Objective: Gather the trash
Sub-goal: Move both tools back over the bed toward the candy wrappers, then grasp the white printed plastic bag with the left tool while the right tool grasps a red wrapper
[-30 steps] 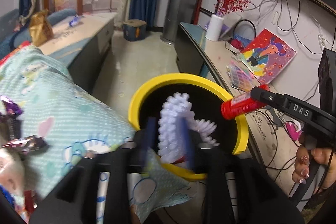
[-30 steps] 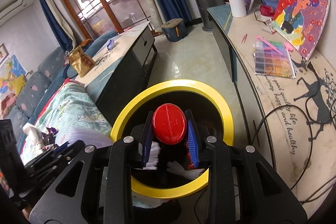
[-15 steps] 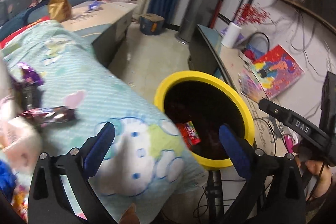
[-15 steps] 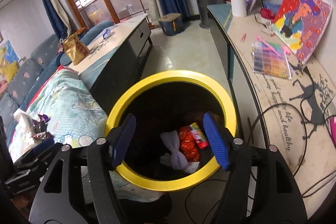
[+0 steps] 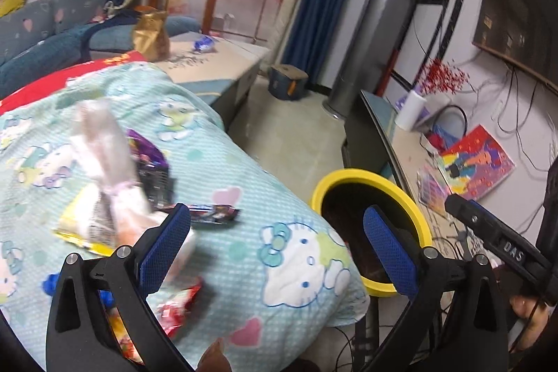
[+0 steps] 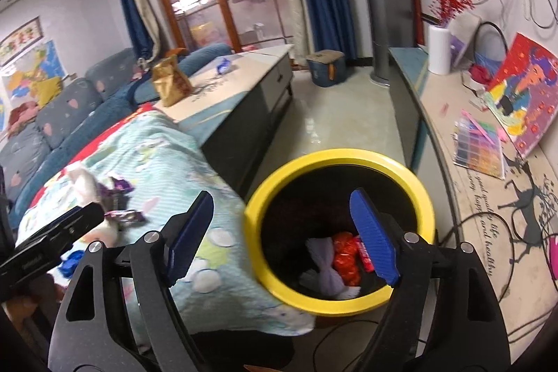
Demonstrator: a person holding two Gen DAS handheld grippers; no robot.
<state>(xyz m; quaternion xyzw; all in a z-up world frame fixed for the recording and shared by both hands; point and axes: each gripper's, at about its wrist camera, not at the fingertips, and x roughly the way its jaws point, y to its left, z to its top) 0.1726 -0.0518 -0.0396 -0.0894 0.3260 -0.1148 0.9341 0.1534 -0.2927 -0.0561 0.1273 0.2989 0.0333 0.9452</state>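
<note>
A second ago both grippers were closed over the yellow bin (image 6: 340, 267): the left one held a white frilly piece and the right one a red-capped thing. Now both are empty. The left gripper (image 5: 275, 250) stands with its blue pads as wide apart as they go, and nothing is between them. The right gripper (image 6: 282, 239) has its jaws opening at this moment, already wide, and also nothing is between them.

The two dropped pieces lie now at the bottom of the bin: the white frilly piece (image 6: 326, 262) and, touching it on its right, the red wrapper (image 6: 345, 258). In the right wrist view the bin sits lower and more to the right than before, and more of the blanket shows.

The left gripper has swung away from the bin. Before, the bin filled the middle of its view; now the bin (image 5: 411, 201) is at the right side, partly behind the right pad, and the gripper points toward the blanket with cartoon cats (image 5: 244, 183). On this blanket lies the trash that is not collected: a dark candy wrapper (image 5: 212, 215) just beyond the left pad, a purple wrapper (image 5: 148, 159), a pale crumpled bag (image 5: 101, 142), a yellow packet (image 5: 83, 225), and a red packet (image 5: 174, 309) near the left finger. These are blurred.
</note>
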